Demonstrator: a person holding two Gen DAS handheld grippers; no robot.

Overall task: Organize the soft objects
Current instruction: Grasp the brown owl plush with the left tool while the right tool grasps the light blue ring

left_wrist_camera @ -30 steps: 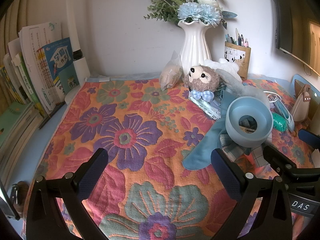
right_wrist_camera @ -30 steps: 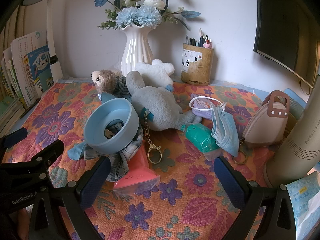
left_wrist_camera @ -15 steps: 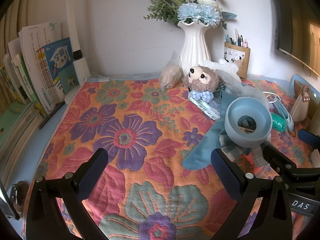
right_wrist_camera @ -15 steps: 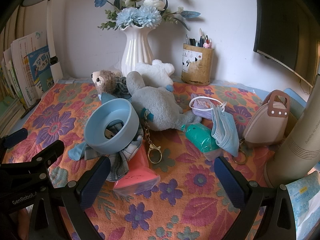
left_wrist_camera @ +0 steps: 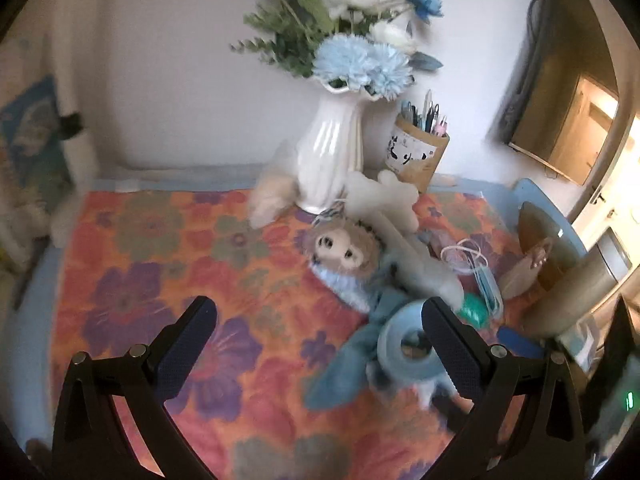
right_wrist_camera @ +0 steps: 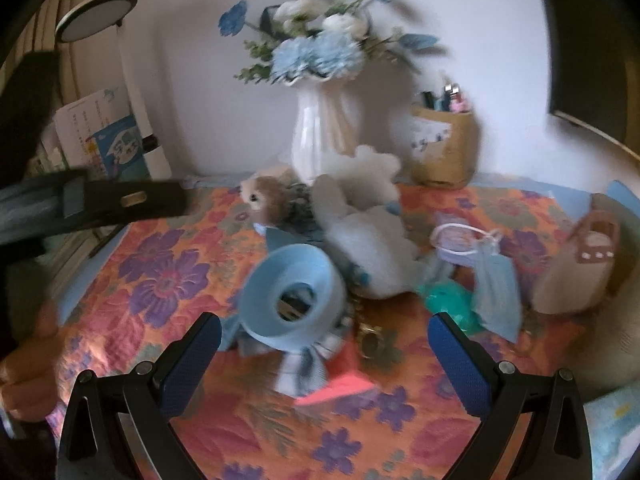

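Three plush toys — brown owl (right_wrist_camera: 262, 200), grey one (right_wrist_camera: 372, 252), white one (right_wrist_camera: 370, 168) — are seen beside one blue bowl (right_wrist_camera: 294, 294), while both grippers, left (left_wrist_camera: 318, 336) and right (right_wrist_camera: 324, 346), are held with jaws wide apart, nothing grasped.

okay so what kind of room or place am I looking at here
Most likely a desk in a home study or bedroom. A pen holder full of pens stands against the wall beside a white vase of blue flowers, books are stacked at the left, and plush toys lie on a floral cloth.
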